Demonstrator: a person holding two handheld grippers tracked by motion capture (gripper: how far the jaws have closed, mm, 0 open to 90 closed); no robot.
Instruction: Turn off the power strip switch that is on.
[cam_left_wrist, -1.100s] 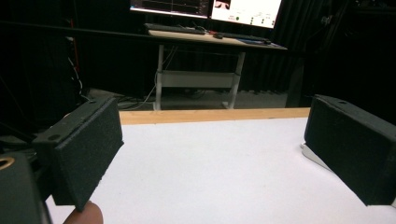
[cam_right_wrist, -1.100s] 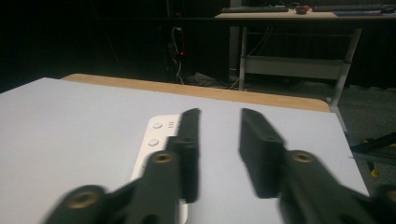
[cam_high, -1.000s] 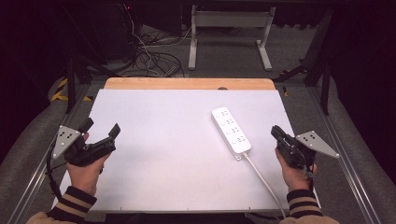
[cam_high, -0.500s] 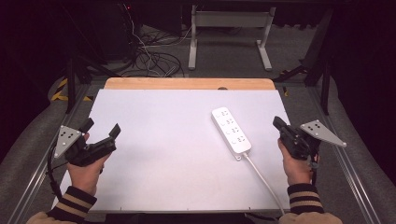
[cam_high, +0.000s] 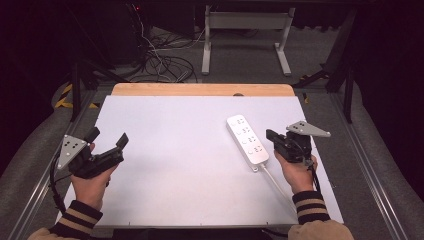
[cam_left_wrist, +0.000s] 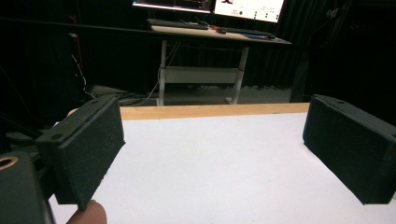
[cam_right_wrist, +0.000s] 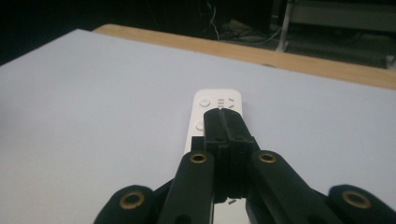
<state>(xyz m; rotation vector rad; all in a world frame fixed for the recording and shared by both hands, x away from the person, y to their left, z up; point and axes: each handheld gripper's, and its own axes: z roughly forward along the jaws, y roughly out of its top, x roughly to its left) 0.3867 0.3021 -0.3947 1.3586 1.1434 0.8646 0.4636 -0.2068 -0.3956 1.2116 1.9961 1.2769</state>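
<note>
On the right half of the white surface (cam_high: 190, 165) lies the white plastic power strip (cam_high: 247, 140), its cable running near. Just beside it hovers the right claw (cam_high: 270, 136), jaws pressed together, empty. Far left, the left claw (cam_high: 107, 138) gapes wide, empty. I judge this the approach step; next, the right claw must open over the strip.

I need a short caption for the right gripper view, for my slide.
Right gripper, shut, pointing over a white power strip on the white table.

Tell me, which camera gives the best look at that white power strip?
The high view: the whole power strip lies in sight on the table, cord included. The right gripper view shows its far end, with the shut right gripper covering the rest.
</note>
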